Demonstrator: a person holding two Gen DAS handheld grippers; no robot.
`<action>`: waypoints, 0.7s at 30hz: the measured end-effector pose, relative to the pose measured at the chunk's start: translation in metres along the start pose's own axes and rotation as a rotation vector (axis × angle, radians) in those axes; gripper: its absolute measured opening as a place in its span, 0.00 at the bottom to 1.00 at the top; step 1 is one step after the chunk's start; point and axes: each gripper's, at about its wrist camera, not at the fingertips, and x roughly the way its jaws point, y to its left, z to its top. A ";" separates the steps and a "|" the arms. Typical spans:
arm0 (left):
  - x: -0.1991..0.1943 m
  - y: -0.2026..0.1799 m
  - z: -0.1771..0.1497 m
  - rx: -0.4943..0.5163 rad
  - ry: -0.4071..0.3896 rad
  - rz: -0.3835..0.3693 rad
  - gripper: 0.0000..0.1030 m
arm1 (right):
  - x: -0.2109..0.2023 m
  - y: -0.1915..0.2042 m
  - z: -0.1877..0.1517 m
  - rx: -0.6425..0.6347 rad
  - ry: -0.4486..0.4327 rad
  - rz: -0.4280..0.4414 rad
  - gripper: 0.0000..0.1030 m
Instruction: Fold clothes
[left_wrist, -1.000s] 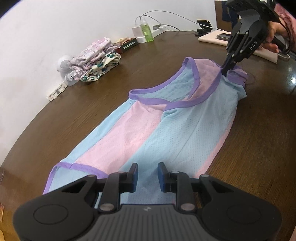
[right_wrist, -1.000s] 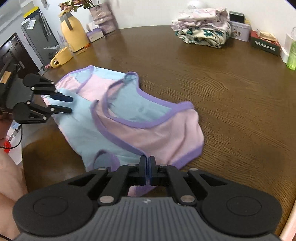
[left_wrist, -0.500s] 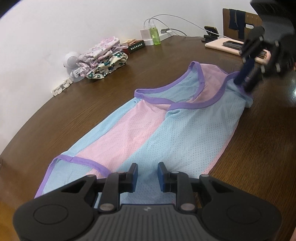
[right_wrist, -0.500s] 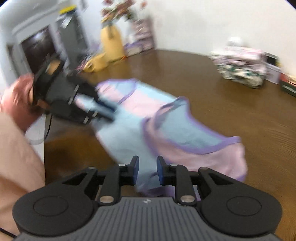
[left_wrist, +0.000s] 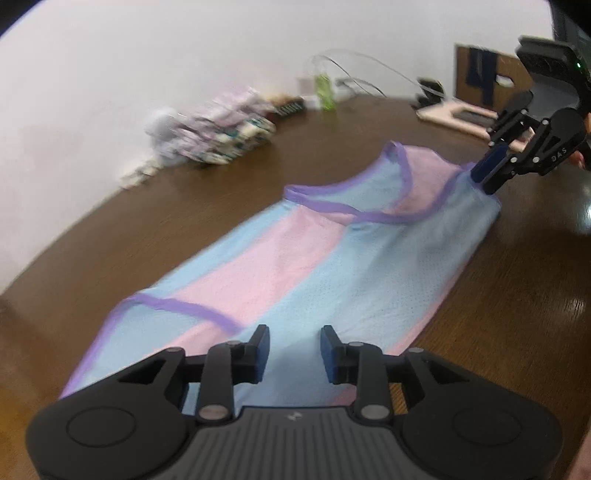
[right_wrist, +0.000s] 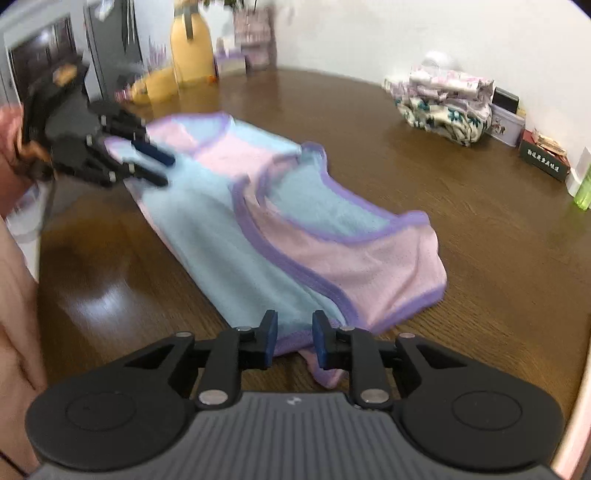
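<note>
A pink and light-blue mesh tank top (left_wrist: 317, 258) with purple trim lies lengthwise on the brown table (left_wrist: 184, 206). My left gripper (left_wrist: 293, 350) hovers open over its hem end, with nothing between the fingers. In the right wrist view the tank top (right_wrist: 295, 229) has its shoulder end nearest me, and a purple strap (right_wrist: 327, 373) pokes out below my right gripper (right_wrist: 294, 334), which is open just above that edge. The left gripper (right_wrist: 151, 162) shows open at the far hem. The right gripper (left_wrist: 489, 173) appears at the shoulder corner.
A stack of folded floral clothes (right_wrist: 447, 107) sits at the back by the wall, with small boxes (right_wrist: 545, 160) and a green bottle (left_wrist: 325, 90) beside it. A yellow jug (right_wrist: 190, 48) stands at the far table edge. A pink pad with phones (left_wrist: 458, 116) lies beyond the right gripper.
My right gripper was shut on the purple strap a second ago; it has opened and let it go, and now sits slightly back. The left gripper stayed open by the hem.
</note>
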 end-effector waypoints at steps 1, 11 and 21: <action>-0.004 0.004 -0.003 -0.012 -0.006 0.009 0.34 | -0.004 0.003 0.004 0.013 -0.030 -0.001 0.23; -0.032 0.058 -0.055 -0.211 0.012 0.116 0.33 | 0.064 0.073 0.042 -0.024 -0.080 0.023 0.26; -0.017 0.078 -0.078 -0.234 0.031 0.033 0.20 | 0.109 0.108 0.063 -0.056 -0.039 -0.017 0.27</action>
